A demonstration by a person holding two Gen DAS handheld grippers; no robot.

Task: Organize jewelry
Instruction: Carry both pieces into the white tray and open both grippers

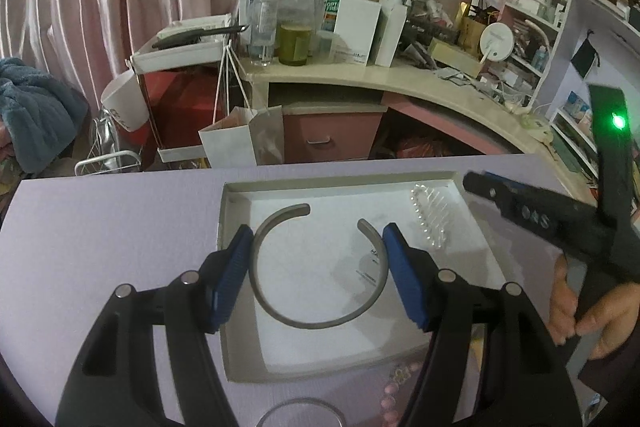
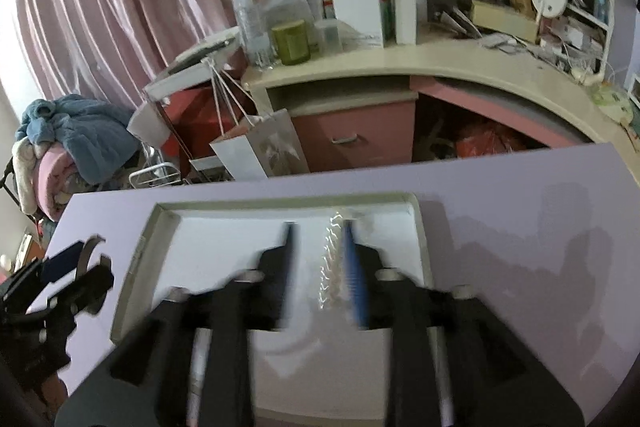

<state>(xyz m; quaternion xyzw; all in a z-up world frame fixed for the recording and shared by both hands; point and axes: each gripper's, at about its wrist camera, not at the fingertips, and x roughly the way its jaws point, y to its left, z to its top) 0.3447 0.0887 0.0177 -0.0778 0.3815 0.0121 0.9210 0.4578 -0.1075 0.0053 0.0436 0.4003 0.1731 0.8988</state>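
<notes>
Little writing can be read: faint dark print sits on the white liner of the tray (image 1: 240,347) near the bangle's right end, too small to make out, and white marks on the right tool's black arm look like letters but stay unclear. Boxes on the far desk (image 1: 360,77) carry blurred blue and green print.

The shallow tray lies on the lilac worktop (image 1: 100,227). Above or in it is a grey open bangle (image 1: 316,325), its gap facing away, and along the tray's right side lies a string of clear beads (image 1: 428,219). A pink bead strand (image 1: 394,393) rests on the worktop just outside the tray's near edge, beside a clear round rim (image 1: 302,405) at the bottom of the left view.

The left hand-held gripper (image 1: 318,279) grips the bangle, its blue pads (image 1: 232,279) pressed against the bangle's two outer sides. In the right view the same left hand-held gripper (image 2: 82,269) appears at the far left, out over the worktop beside the tray (image 2: 132,291), with the bangle's curve (image 2: 86,255) showing between its fingers.

The right hand-held gripper (image 2: 320,267) stands open over the tray, motion-blurred, with the beads (image 2: 330,267) between its fingers, close to the right blue pad (image 2: 356,283); contact cannot be told. The left view alone shows its black body (image 1: 560,227) and the hand (image 1: 588,315) holding it, plus a green light.
</notes>
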